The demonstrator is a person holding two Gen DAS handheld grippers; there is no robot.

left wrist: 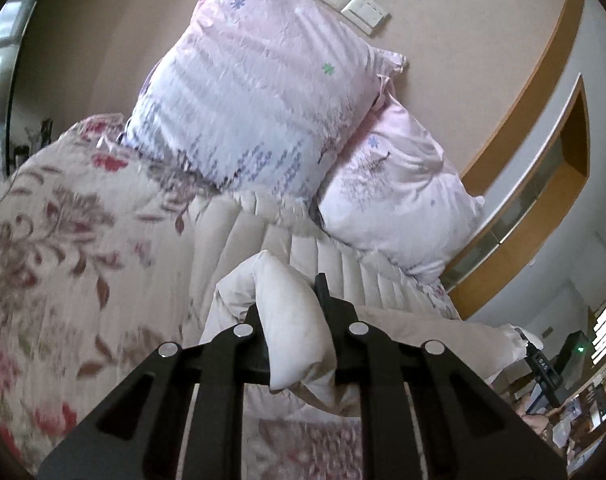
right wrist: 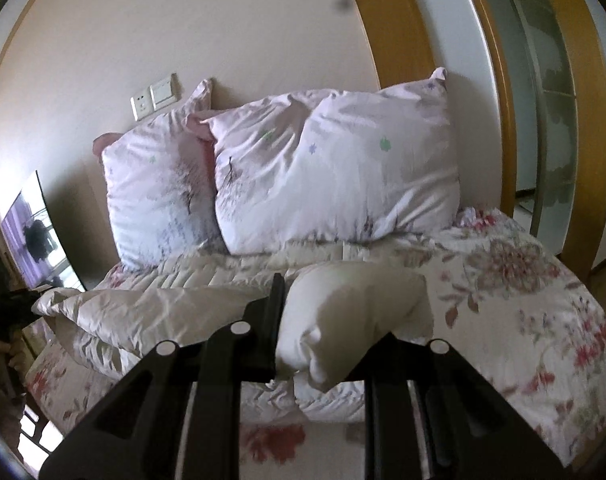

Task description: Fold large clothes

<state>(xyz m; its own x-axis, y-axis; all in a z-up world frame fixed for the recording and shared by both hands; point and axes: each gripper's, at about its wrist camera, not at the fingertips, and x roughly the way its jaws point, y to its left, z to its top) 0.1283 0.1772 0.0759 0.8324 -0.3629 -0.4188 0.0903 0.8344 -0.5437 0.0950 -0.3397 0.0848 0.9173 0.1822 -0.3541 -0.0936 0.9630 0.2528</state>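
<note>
The left gripper (left wrist: 299, 320) pinches a bunched corner of the cream garment (left wrist: 291, 336); the right gripper (right wrist: 327, 320) apparently grips another corner, its far finger hidden. The garment hangs stretched between them above the floral bedspread (right wrist: 523, 300).

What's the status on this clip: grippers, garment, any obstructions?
Left gripper shut on cream padded garment. Right gripper shut on its other end, garment stretched between over floral quilt. Two pillows beyond; nothing blocking.

My right tongs (right wrist: 315, 320) hide one finger behind the bunched cream garment (right wrist: 343, 312), the floral bedspread (left wrist: 63, 240) blurs leftward, and the far desk clutter (left wrist: 583, 400) is too small to tell
</note>
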